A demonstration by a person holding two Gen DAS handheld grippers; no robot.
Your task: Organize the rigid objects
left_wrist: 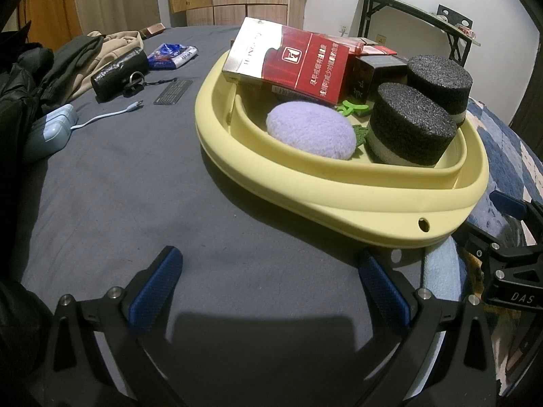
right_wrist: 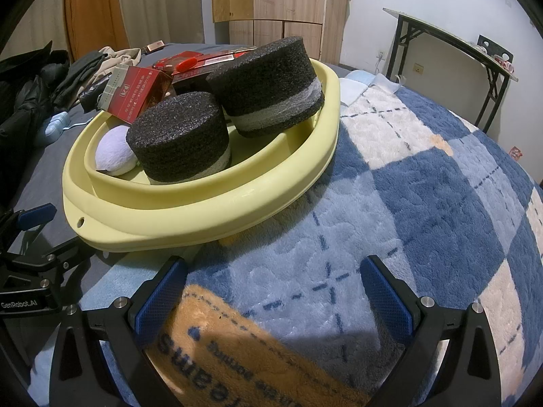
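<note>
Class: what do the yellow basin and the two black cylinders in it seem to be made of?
Yellow basin: probably plastic, smooth, faintly glossy moulded rim. Black cylinders: likely foam, with a coarse, speckled, matte surface and a pale grey band.

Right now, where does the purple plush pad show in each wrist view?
Left wrist: purple plush pad lies centre frame, inside the yellow basin, left of the nearer black foam cylinder.
Right wrist: pad sits left of centre, partly hidden behind that cylinder.
Shared landmark: the small hole in the basin's rim.
</note>
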